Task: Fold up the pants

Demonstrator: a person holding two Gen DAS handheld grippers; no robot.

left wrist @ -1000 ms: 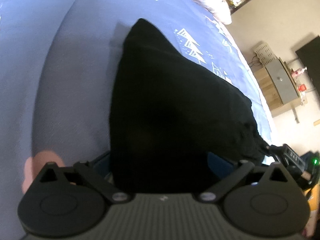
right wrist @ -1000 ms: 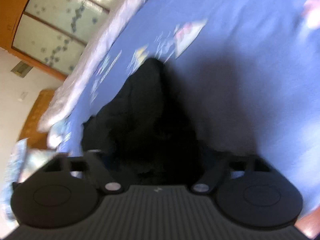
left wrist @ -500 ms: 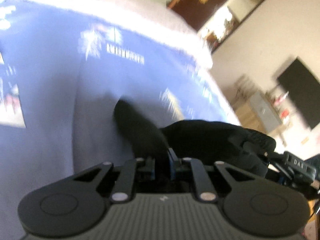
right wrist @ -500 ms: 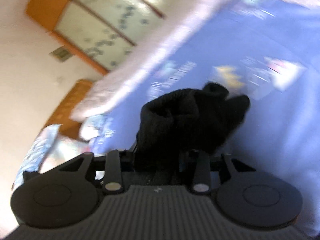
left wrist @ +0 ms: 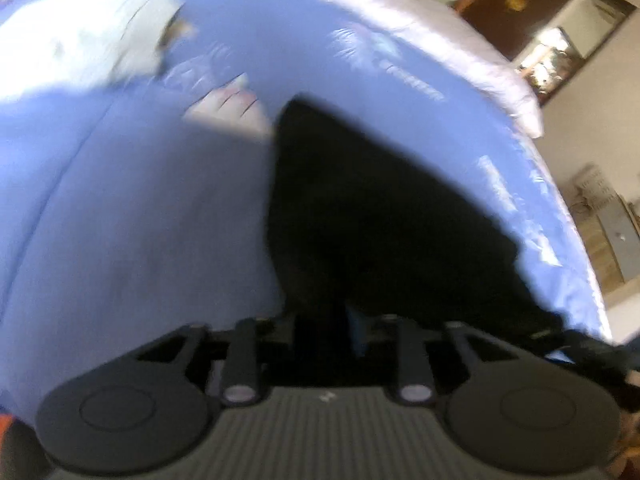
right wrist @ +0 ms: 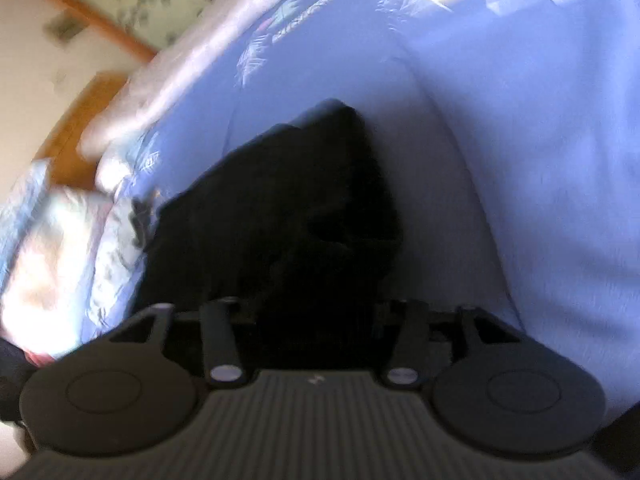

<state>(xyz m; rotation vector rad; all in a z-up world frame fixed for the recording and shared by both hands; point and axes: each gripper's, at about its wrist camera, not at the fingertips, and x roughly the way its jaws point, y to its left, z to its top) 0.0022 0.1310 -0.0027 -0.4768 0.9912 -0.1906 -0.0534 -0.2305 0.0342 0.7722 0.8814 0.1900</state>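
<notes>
Black pants [left wrist: 372, 216] are lying on the blue bedspread [left wrist: 140, 220], running lengthwise away from both tongs and tapering to a far corner. Left tongs [left wrist: 320, 326] are pinching their near edge; right tongs [right wrist: 316, 312] are clamping bunched cloth.

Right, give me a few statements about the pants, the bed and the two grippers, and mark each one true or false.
1. The pants are black. True.
2. The pants lie on a bare wooden floor. False: they lie on a blue printed bedspread.
3. The left gripper is shut on the pants. True.
4. The right gripper hangs open, clear of the fabric. False: black cloth fills the space between its fingers, which look closed on it.
5. A white pillow covers the pants. False: nothing lies on them.
</notes>
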